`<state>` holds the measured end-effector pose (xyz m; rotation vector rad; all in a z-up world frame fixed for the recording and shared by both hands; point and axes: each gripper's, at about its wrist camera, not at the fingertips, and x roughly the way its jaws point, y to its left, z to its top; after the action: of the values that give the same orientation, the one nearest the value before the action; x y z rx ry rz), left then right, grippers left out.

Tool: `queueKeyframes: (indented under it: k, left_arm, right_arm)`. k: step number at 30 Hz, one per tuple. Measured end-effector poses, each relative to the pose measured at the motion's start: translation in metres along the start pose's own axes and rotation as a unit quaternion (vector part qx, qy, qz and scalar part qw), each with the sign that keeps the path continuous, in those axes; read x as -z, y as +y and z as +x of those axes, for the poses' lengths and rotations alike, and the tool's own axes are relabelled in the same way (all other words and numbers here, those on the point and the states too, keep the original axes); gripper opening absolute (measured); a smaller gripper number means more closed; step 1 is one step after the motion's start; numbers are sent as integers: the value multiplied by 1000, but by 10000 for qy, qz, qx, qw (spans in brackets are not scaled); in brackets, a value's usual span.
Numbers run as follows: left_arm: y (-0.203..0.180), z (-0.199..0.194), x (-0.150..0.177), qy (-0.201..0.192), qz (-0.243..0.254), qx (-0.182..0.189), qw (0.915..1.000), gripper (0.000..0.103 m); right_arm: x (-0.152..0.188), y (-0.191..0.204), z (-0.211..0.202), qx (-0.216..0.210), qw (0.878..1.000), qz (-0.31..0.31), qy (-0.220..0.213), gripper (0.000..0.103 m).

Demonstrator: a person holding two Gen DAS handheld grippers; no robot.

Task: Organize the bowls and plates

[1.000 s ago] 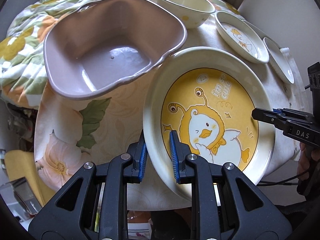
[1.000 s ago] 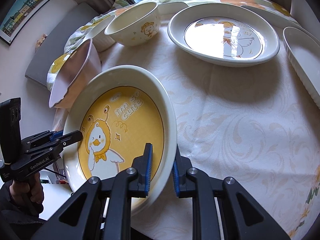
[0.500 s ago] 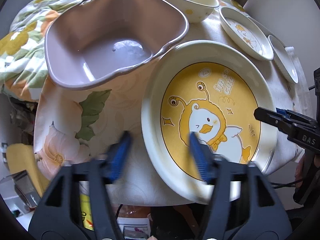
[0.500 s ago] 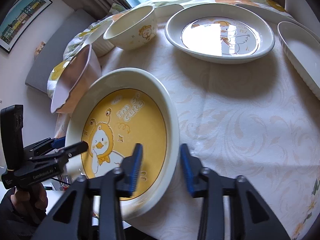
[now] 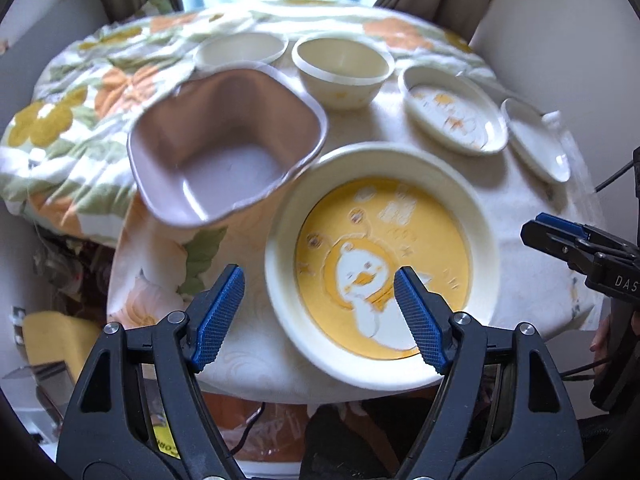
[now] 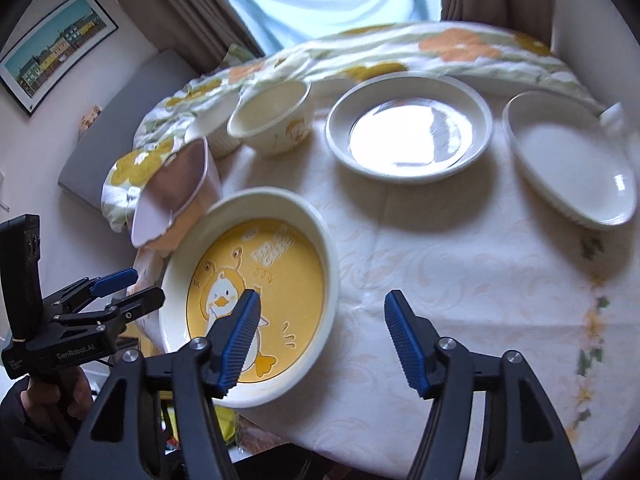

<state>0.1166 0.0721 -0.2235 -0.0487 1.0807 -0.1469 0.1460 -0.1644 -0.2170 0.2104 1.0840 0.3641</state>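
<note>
I see the round cream plate with a yellow duck cartoon centre (image 5: 382, 264) lying flat at the near edge of the counter (image 6: 460, 280), which is draped in a cream patterned cloth. My left claw (image 5: 320, 314) is spread wide and holds nothing; the plate's near left rim sits between its blue pads, untouched. My right claw (image 6: 322, 338) is equally wide and holds nothing, with the plate's right rim under its left finger. A mauve squarish plastic bowl (image 5: 224, 148) tilts just beside the plate. Behind stand a cream ceramic bowl (image 5: 342, 70), a smaller duck-print dish (image 5: 454, 118) and a plain white plate (image 6: 568, 164).
</note>
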Motion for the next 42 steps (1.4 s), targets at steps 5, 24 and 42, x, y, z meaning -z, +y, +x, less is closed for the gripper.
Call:
queueKeyframes:
  k: [5,24,42]
  left_arm:
    - [-38,-48,-27,-698,320,107,9970,88]
    - [-236,-30,-147,-767,1621,1087,9778,103]
    - [-318,188,-238,1072,3173,1729,9262,79]
  right_arm:
    - [-2,-15,-66,197,9977,142,-633,88]
    - [-20,-134,-180,729,9857,593,-1400,102]
    - [-35,-228,-82,950,9458,2981,-868,93]
